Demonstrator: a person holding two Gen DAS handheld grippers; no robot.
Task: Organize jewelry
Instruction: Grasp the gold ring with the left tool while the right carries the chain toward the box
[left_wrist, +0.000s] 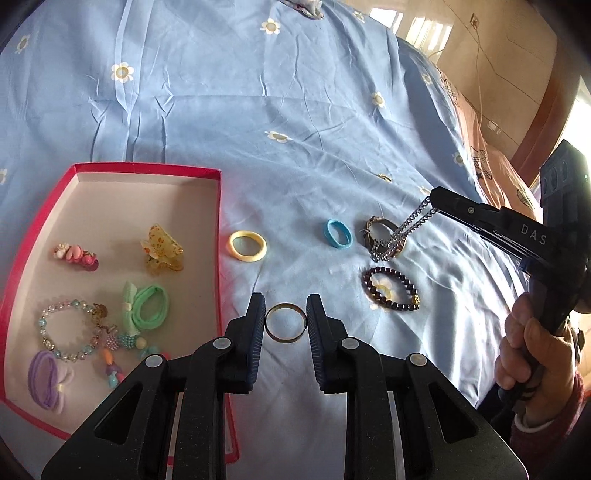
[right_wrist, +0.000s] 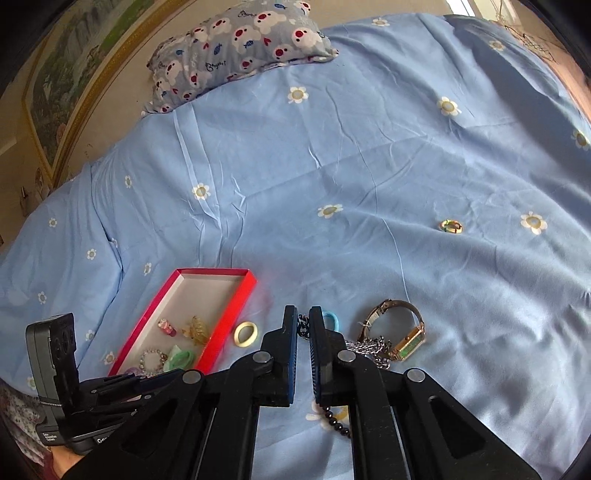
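Left tool (left_wrist: 286, 325) open, straddling the gold ring (left_wrist: 286, 324) on the bed (left_wrist: 295, 129), beside the red box (left_wrist: 218, 236). Close gently and level, avoiding pinching sheet. Right tool (right_wrist: 303, 326) clamped on the silver chain (left_wrist: 410, 225), partly raised above the watch (right_wrist: 400, 332).

"DAS" in pale letters on the side of the right gripper (left_wrist: 436, 202) body — readable in the left wrist view. Pillow (right_wrist: 236, 48) fabric has a small cursive word print, too blurry to read. White label text on the left gripper (right_wrist: 122, 387) base — partly cut off, not legible.
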